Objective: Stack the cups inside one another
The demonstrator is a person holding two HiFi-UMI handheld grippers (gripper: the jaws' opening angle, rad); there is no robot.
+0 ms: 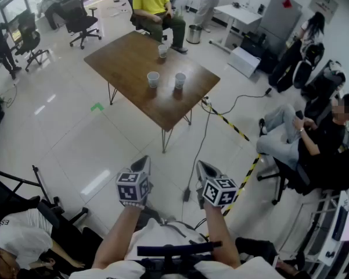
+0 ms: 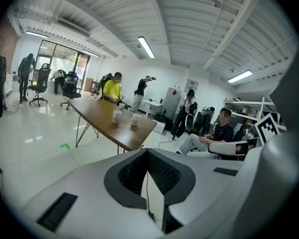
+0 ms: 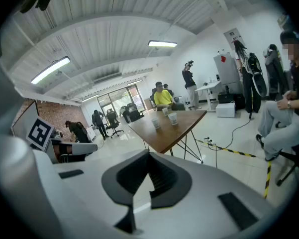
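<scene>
On the table point(image 1: 122, 63): left cup point(image 1: 153, 79) and right cup point(image 1: 180, 80) abreast, apart; third cup point(image 1: 162, 50) at their twelve o'clock. Cup print unreadable. Well short of table, left gripper point(image 1: 143, 163) and right gripper point(image 1: 203, 167): jaws together, empty.

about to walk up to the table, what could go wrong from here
1. A black cable and striped tape lie on the floor between you and the table: a possible trip.
2. The left gripper and right gripper are both shut; reaching the cups that way could knock them over.
</scene>
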